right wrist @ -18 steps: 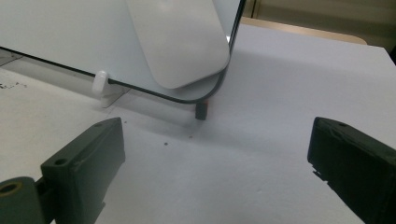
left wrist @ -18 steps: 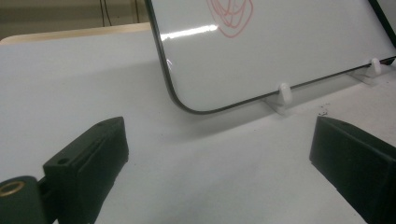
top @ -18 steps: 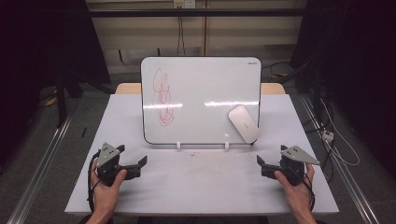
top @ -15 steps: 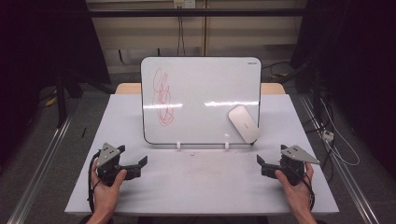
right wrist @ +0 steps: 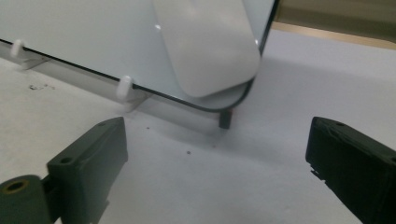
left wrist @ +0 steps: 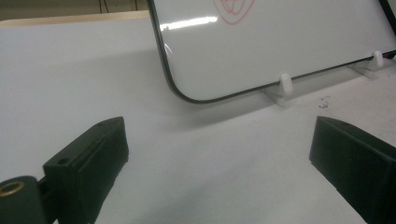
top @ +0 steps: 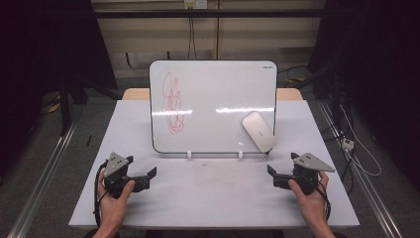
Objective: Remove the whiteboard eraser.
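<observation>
A white whiteboard [top: 213, 106] stands tilted back on the table, with a red scribble [top: 172, 104] on its left half. A white oblong eraser [top: 258, 131] clings to its lower right corner. My left gripper [top: 142, 166] rests near the table's front left, open, facing the board's lower left corner [left wrist: 187, 95], with nothing between its jaws. My right gripper [top: 281, 163] sits at the front right, open and empty, pointing at the eraser [right wrist: 205, 42] from a short way off.
Two small white clips [top: 189, 154] hold the board's bottom edge on the pale table [top: 213, 198]. A short dark peg [right wrist: 225, 119] shows under the board's right corner. Cables and dark stands lie on the floor around the table.
</observation>
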The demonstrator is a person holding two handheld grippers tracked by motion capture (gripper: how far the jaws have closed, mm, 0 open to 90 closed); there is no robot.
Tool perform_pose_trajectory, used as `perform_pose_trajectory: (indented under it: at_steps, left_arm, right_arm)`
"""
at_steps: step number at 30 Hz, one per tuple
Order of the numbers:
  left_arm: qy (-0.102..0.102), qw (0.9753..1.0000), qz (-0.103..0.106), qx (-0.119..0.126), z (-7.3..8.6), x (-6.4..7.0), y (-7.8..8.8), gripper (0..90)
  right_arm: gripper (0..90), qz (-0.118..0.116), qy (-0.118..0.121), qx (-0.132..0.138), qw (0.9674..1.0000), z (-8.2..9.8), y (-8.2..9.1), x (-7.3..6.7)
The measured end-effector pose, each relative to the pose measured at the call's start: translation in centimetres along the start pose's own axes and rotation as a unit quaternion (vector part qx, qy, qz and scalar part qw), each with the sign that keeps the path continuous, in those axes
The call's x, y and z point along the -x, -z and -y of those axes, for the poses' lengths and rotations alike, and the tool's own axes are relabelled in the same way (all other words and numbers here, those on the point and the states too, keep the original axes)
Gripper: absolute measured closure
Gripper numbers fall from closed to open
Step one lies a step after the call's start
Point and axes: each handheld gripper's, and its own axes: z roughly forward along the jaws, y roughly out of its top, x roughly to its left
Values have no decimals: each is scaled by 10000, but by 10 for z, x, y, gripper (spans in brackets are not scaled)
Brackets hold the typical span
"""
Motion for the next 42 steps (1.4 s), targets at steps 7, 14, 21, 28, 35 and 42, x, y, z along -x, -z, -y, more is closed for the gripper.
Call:
perform_pose_trajectory:
  at_steps: [7, 14, 21, 28, 35, 42]
  left_arm:
    - [-72, 9998, 166, 3, -1, 3, -1, 45]
    - [-42, 9998, 194, 2, 0, 1, -1, 46]
    - [-81, 9998, 184, -14, -1, 1, -1, 46]
    - [-46, 9998, 172, -10, -1, 1, -2, 46]
    - [-61, 9998, 182, -37, 0, 1, -2, 46]
    - [-40, 9998, 191, -14, 0, 1, -1, 50]
  right_arm:
    - [60, -128, 239, -117, 9996, -14, -9, -7]
    - [95, -79, 391, -88, 9992, -33, -13, -16]
    - [102, -5, 669, -163, 9976, -63, -25, -16]
    - [105, 140, 775, -162, 9968, -78, -37, -13]
    - [165, 349, 894, -216, 9952, -82, -45, -16]
    - [128, 546, 1309, -304, 9894, -81, -57, -23]
